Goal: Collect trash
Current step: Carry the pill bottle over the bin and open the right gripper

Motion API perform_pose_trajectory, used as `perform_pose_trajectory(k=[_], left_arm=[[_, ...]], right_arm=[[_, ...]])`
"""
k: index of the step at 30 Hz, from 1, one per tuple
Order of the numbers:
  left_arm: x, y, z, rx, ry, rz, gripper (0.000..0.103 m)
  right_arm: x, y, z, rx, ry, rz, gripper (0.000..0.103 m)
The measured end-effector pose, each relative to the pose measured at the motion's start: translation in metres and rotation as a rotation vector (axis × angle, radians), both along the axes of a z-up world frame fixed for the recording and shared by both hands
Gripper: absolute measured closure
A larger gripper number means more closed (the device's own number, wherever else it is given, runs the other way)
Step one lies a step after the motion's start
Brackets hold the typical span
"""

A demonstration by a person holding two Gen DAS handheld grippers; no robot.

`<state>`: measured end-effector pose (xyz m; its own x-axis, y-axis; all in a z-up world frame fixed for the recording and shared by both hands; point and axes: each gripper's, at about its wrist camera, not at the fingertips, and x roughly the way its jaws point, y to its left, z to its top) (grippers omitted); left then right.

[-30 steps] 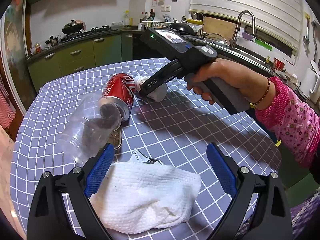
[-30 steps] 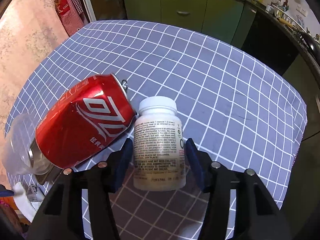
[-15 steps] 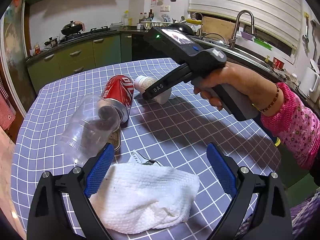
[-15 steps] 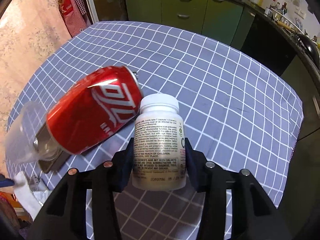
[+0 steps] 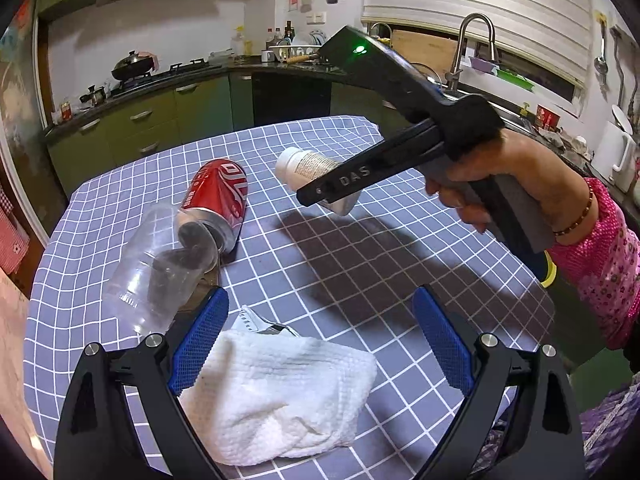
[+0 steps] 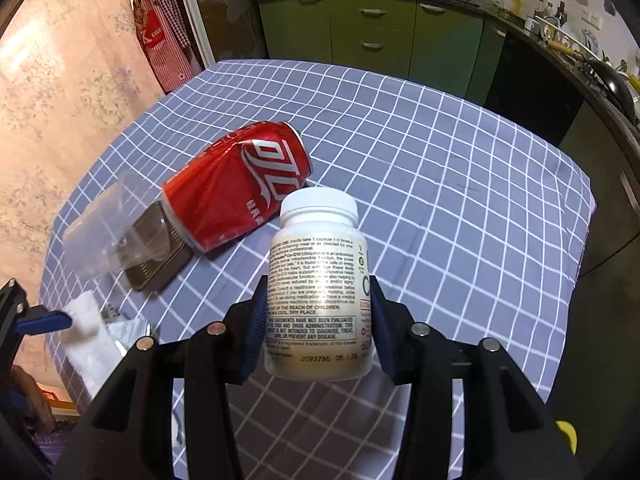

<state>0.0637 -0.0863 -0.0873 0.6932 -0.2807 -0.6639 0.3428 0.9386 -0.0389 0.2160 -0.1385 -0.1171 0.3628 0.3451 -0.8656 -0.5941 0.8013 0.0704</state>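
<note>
Over the checkered bench (image 5: 360,264), the right gripper (image 6: 318,320) now has its fingers clamped on the white pill bottle (image 6: 318,280) and has lifted it clear. 1 item collected; can (image 5: 218,196), cup (image 5: 160,268), tissue (image 5: 280,392) still lie there. Left gripper (image 5: 320,340) fingers apart over the tissue.

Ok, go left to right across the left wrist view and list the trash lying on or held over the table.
Clear plastic cup → crushed red can → white pill bottle, held off the table in the right tool. The white cloth lies nearer, spanning the middle, so it has no clear place in the order.
</note>
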Motion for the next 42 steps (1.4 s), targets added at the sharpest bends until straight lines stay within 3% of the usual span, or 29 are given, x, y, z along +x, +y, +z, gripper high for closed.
perform_pose_trajectory(k=[9, 14, 21, 28, 33, 34, 36, 42], left_arm=[[-0.005, -0.008, 0.002, 0.014, -0.007, -0.013, 0.011], [-0.006, -0.015, 0.004, 0.022, -0.012, -0.030, 0.011], [-0.006, -0.024, 0.002, 0.023, -0.007, -0.061, 0.011], [-0.004, -0.041, 0.001, 0.035, -0.003, -0.098, 0.011], [-0.005, -0.048, 0.003, 0.049, -0.005, -0.112, 0.011], [-0.005, -0.048, 0.003, 0.051, -0.006, -0.112, 0.011], [-0.005, -0.049, 0.003, 0.054, -0.003, -0.111, 0.011], [-0.002, -0.046, 0.002, 0.063, 0.001, -0.100, 0.011]], right_arm=[[-0.035, -0.035, 0.019, 0.052, -0.017, -0.010, 0.058], [-0.063, -0.075, 0.030, 0.070, -0.045, -0.071, 0.058], [-0.097, -0.194, 0.024, 0.075, -0.046, -0.345, 0.058], [-0.122, -0.292, -0.021, 0.044, 0.034, -0.599, 0.058], [-0.126, -0.317, -0.050, 0.022, 0.067, -0.679, 0.055], [-0.127, -0.324, -0.051, 0.035, 0.062, -0.711, 0.049], [-0.130, -0.331, -0.053, 0.087, 0.067, -0.731, 0.048], [-0.135, -0.319, -0.048, 0.124, 0.053, -0.698, 0.047]])
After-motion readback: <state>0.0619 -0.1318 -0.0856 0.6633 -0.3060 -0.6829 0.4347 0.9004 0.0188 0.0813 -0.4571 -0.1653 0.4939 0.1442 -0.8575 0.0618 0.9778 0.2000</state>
